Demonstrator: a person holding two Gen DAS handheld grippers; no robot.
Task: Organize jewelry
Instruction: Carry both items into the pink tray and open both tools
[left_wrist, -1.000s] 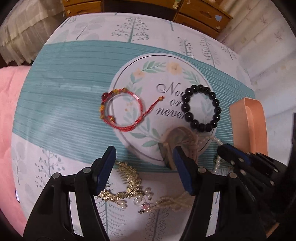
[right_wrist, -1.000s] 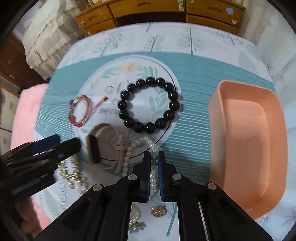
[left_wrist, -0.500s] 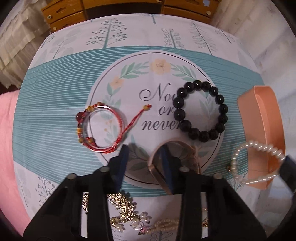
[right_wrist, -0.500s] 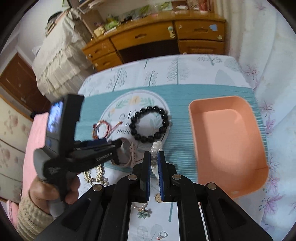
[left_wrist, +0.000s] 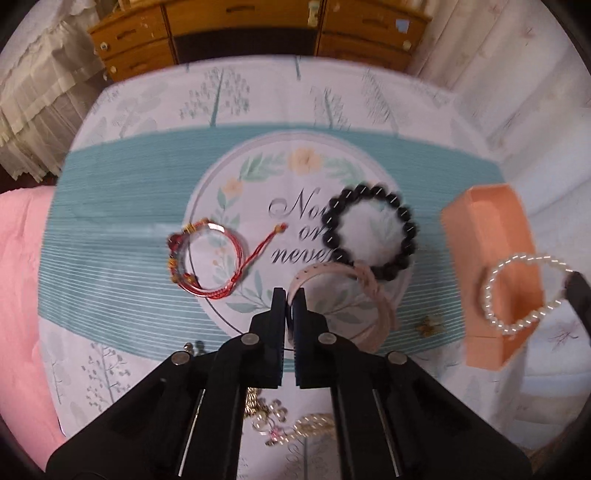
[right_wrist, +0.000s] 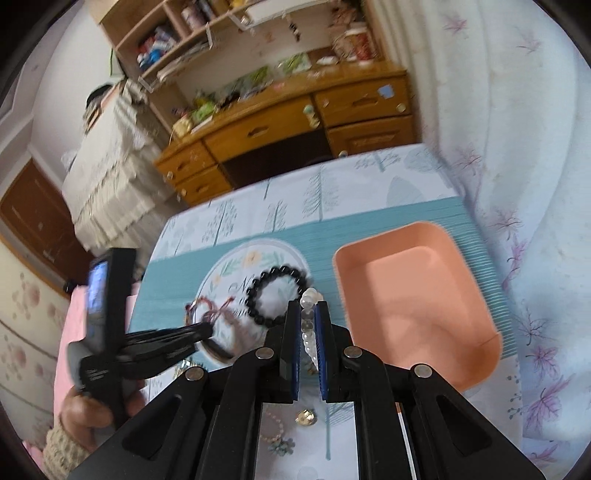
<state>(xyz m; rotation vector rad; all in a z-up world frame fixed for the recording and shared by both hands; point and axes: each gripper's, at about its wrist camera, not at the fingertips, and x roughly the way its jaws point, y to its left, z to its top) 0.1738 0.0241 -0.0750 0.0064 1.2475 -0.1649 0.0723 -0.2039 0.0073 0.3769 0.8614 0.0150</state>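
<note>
Pearl bracelet (right_wrist: 308, 314) in right gripper (right_wrist: 306, 332) near tray (right_wrist: 476, 343); pink strap (left_wrist: 334, 271) in left gripper (left_wrist: 289, 306).

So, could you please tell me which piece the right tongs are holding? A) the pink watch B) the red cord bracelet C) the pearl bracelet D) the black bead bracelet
C: the right tongs are shut on the pearl bracelet, beside the orange tray.

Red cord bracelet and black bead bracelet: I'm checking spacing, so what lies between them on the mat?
Left wrist view: only printed mat lies between the red cord bracelet and black bead bracelet.
</note>
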